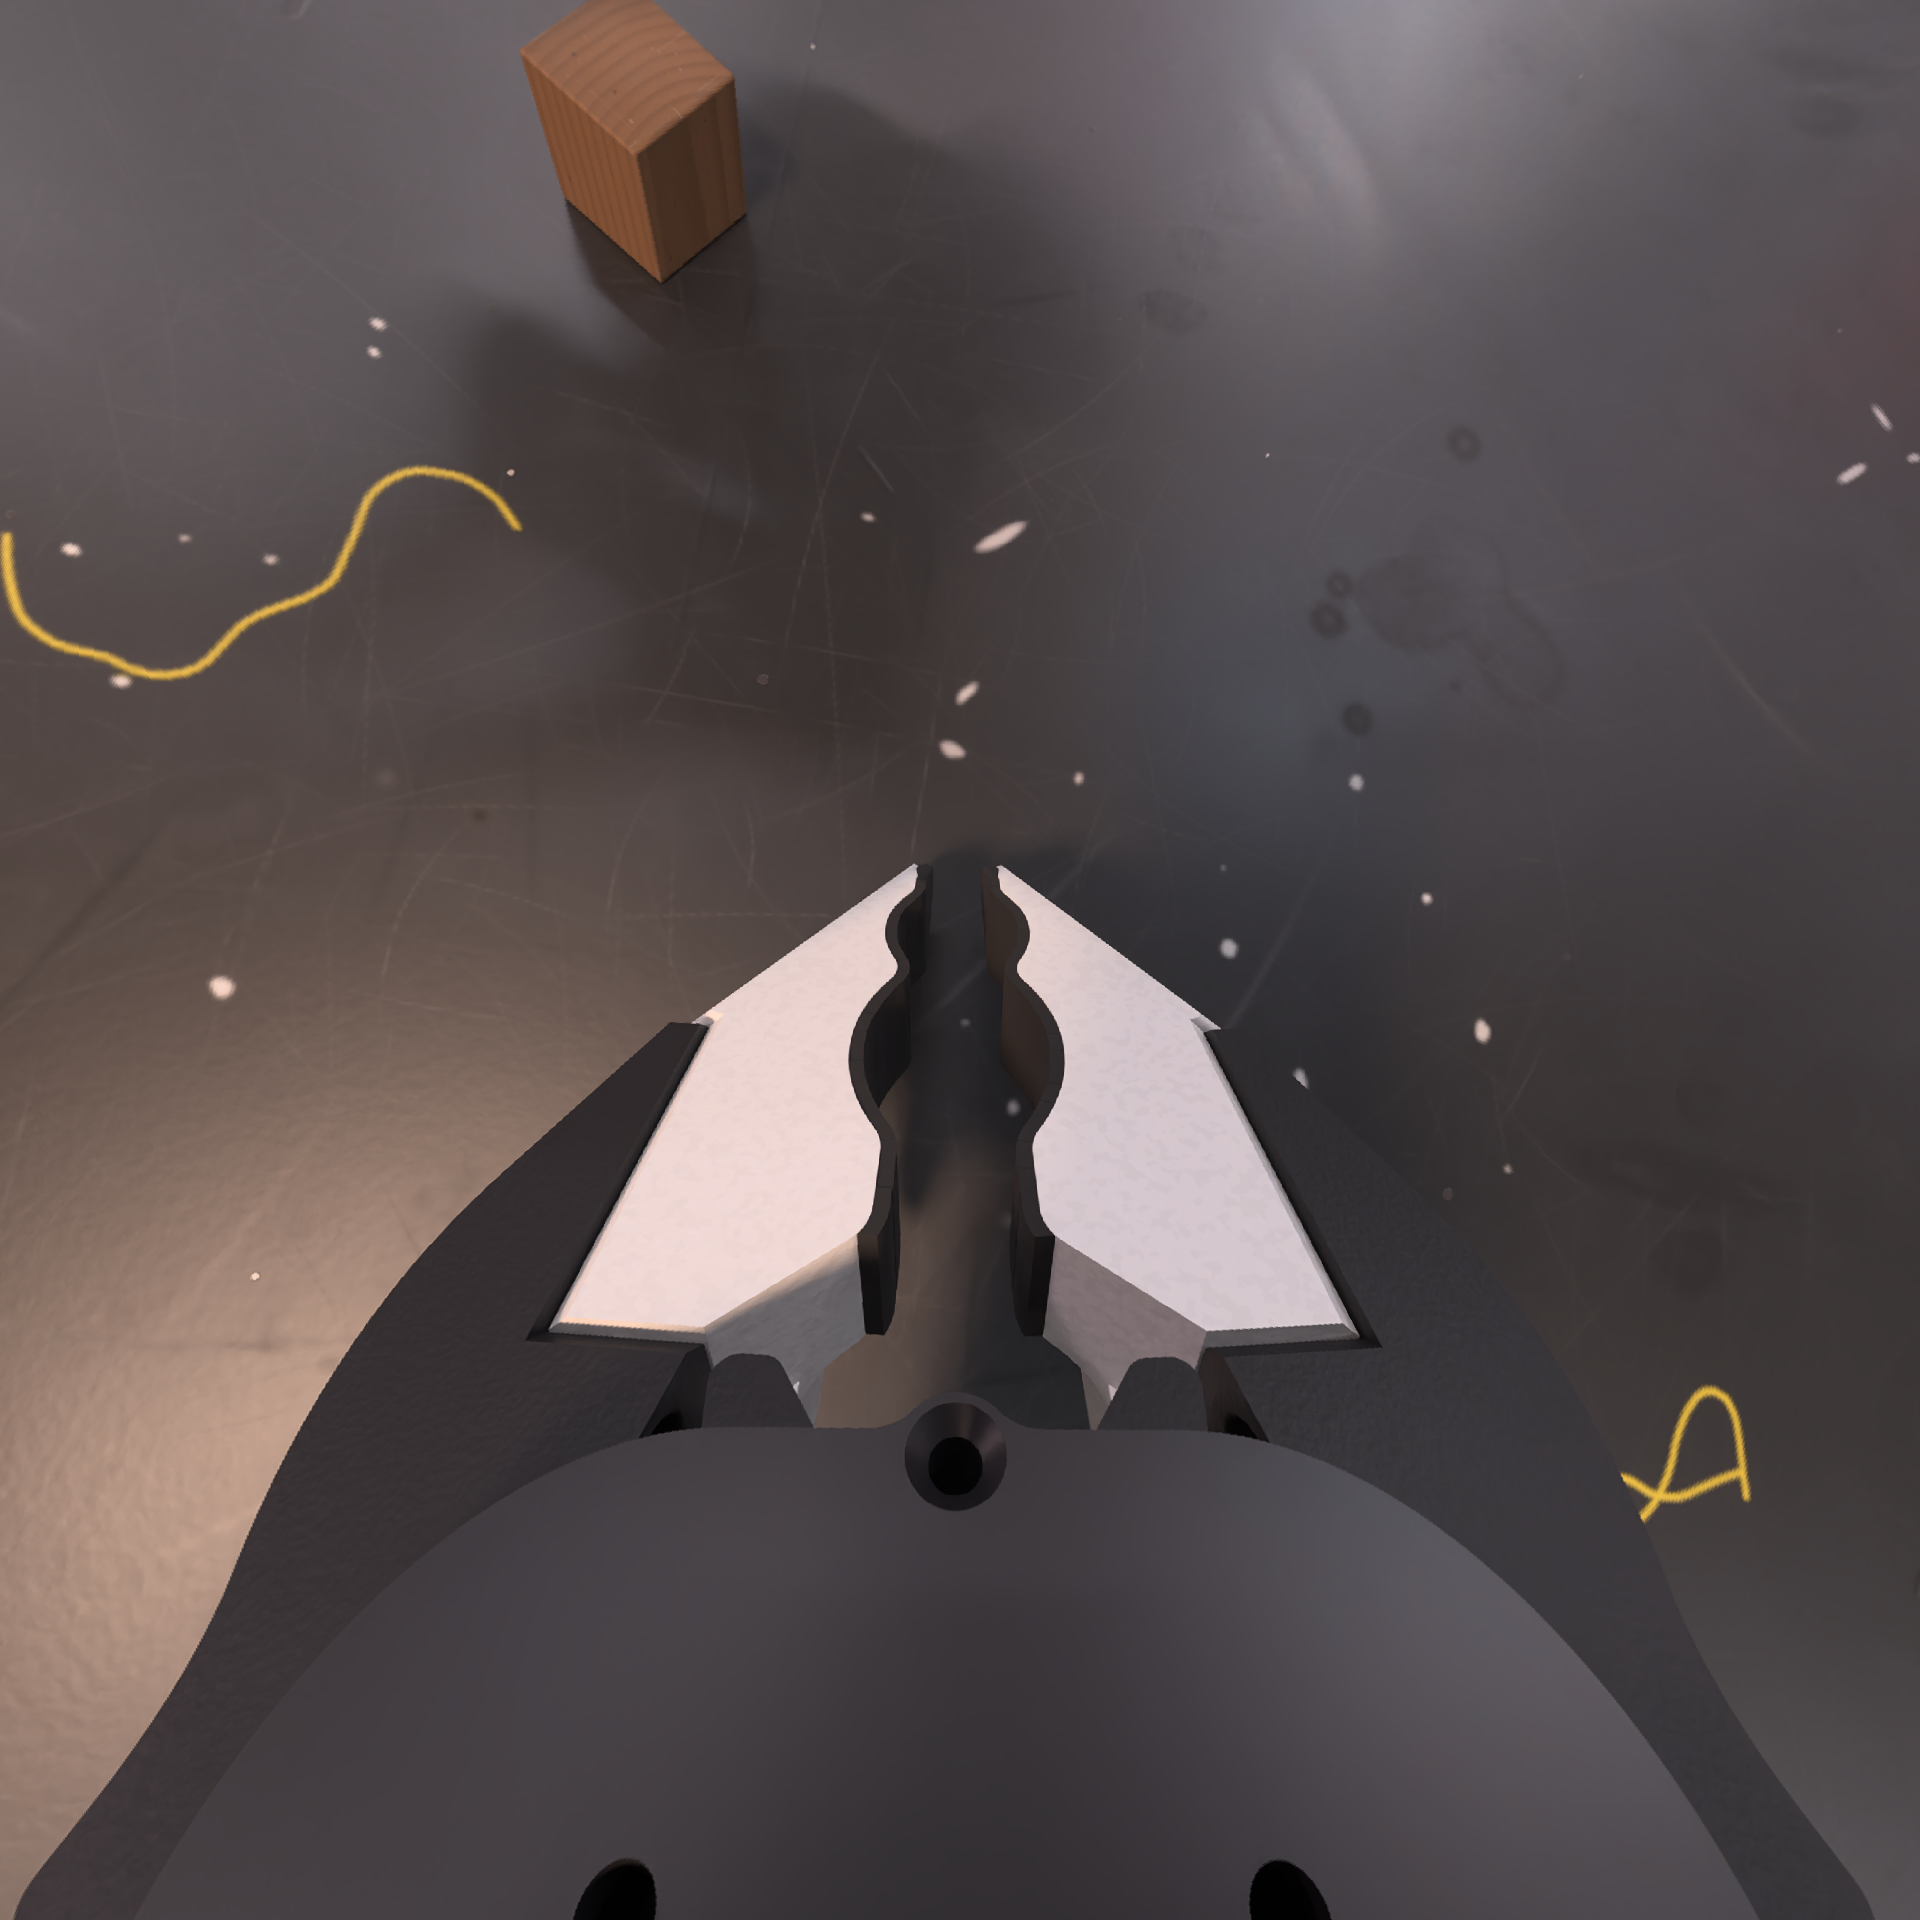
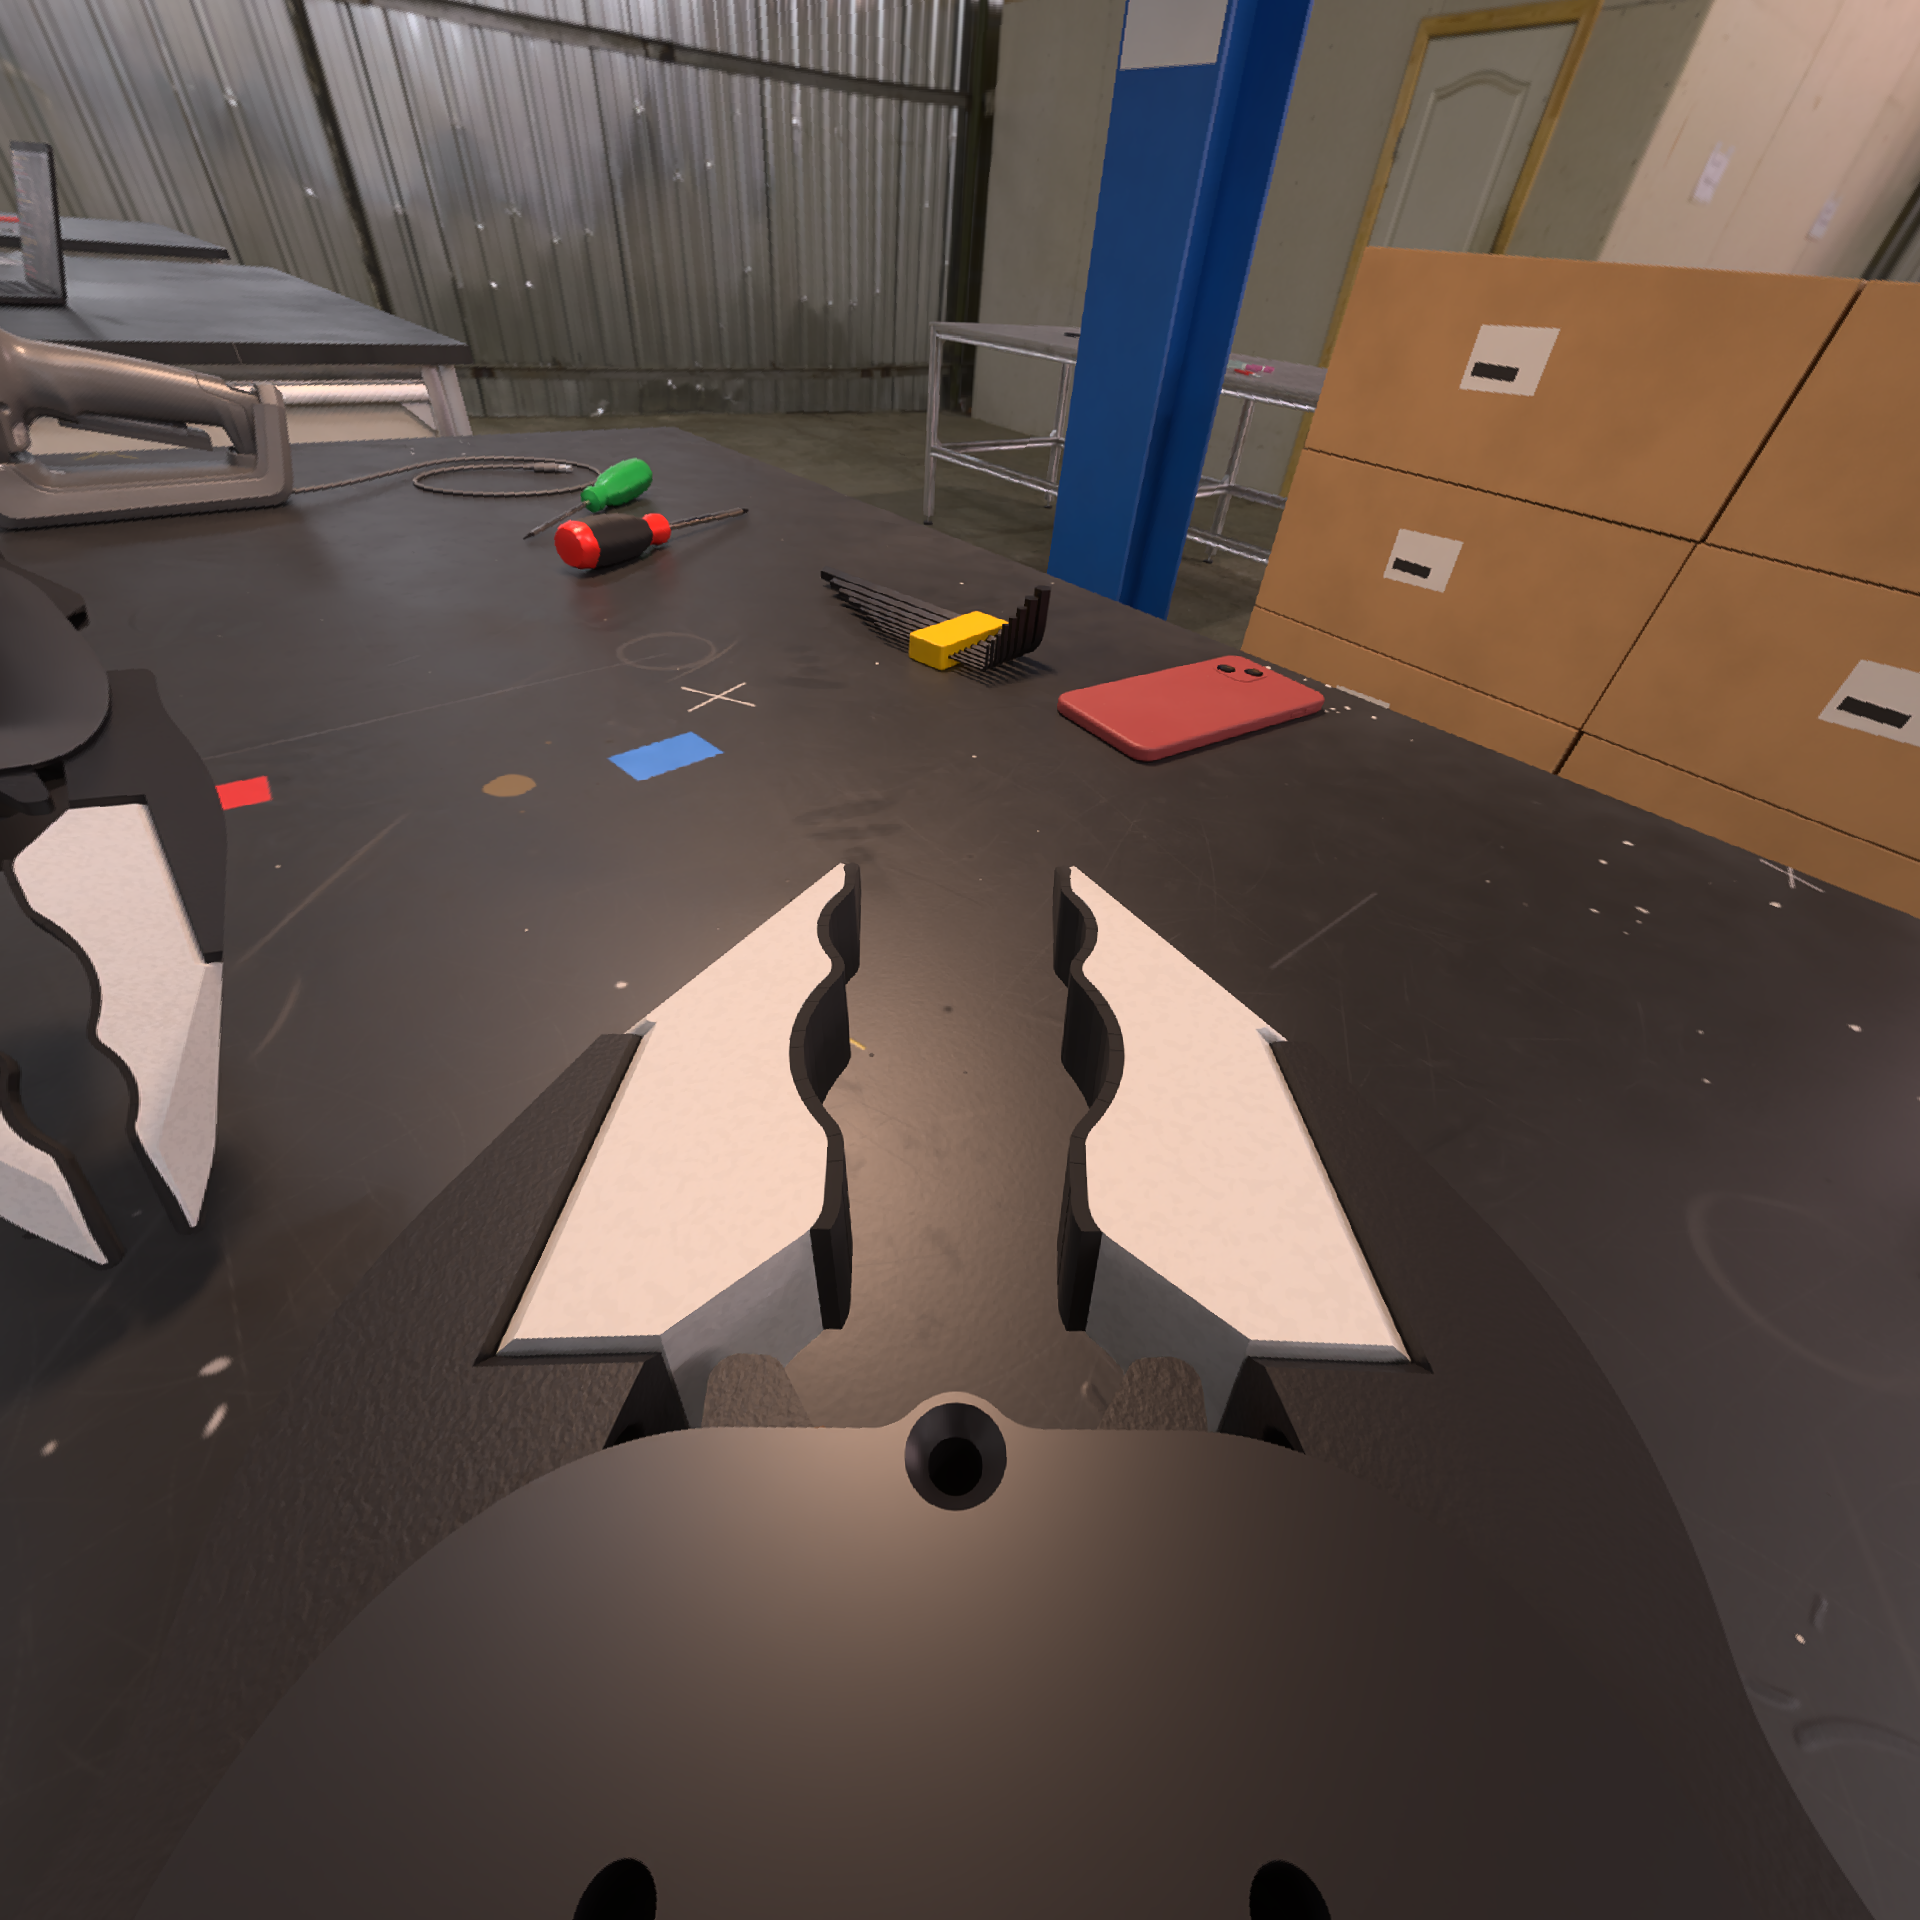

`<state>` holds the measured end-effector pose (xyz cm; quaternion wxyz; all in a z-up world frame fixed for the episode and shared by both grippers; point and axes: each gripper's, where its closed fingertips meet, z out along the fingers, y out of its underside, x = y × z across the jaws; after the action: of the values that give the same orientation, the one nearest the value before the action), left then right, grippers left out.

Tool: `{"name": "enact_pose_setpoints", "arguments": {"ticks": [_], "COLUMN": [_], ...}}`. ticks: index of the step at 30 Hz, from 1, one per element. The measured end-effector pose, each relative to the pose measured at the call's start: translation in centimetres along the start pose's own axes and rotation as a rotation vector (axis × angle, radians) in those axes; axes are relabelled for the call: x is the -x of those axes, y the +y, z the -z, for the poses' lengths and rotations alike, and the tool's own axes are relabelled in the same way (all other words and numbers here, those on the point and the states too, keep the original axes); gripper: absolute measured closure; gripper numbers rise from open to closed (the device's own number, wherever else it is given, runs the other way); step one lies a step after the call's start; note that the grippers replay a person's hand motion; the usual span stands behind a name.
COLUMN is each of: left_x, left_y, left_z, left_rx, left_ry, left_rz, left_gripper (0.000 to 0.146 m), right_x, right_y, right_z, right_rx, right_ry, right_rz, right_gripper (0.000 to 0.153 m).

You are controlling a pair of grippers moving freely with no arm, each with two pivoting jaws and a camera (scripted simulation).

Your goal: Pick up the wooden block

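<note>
The wooden block (image 1: 639, 135) stands upright on the dark scratched table (image 1: 1351, 312), at the top of the left wrist view, far ahead and to the left of my left gripper (image 1: 958, 878). That gripper is empty, with its jaws nearly together and only a narrow slit between them. It hovers above the table, pointing down at it. My right gripper (image 2: 958, 883) is open and empty, low over the table (image 2: 1455, 1039). The block does not show in the right wrist view. The left gripper's fingers (image 2: 125, 997) show at that view's left edge.
In the right wrist view, a red phone (image 2: 1190, 707), a yellow hex key set (image 2: 961, 634), two screwdrivers (image 2: 613, 540), a cable coil (image 2: 499, 480) and a grey tool (image 2: 135, 447) lie farther off. Cardboard boxes (image 2: 1621, 468) and a blue pillar (image 2: 1164, 312) stand beyond the right edge.
</note>
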<state>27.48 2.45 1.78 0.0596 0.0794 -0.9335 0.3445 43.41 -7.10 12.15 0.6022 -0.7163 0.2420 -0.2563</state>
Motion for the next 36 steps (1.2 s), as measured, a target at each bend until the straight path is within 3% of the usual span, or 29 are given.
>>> {"name": "enact_pose_setpoints", "arguments": {"ticks": [9,16,36], "left_x": [0.6,0.9,4.1], "left_y": [0.3,0.5,1.4], "left_z": [-0.2,-0.3,1.5], "left_rx": [0.014,0.042,0.026], "left_ry": [-0.039,-0.105,-0.169], "left_rz": [-0.019,-0.080,-0.003], "left_gripper": [0.132,0.136,0.138], "right_x": [0.0,0.0,0.1], "right_y": [-0.1,-0.1,-0.3], "right_z": [0.0,0.0,0.2], "right_rx": [-0.002,-0.001,-0.007], "right_ry": [0.000,0.000,0.001], "right_rz": [0.003,0.002,0.008], "right_gripper": [0.116,0.116,0.116]}}
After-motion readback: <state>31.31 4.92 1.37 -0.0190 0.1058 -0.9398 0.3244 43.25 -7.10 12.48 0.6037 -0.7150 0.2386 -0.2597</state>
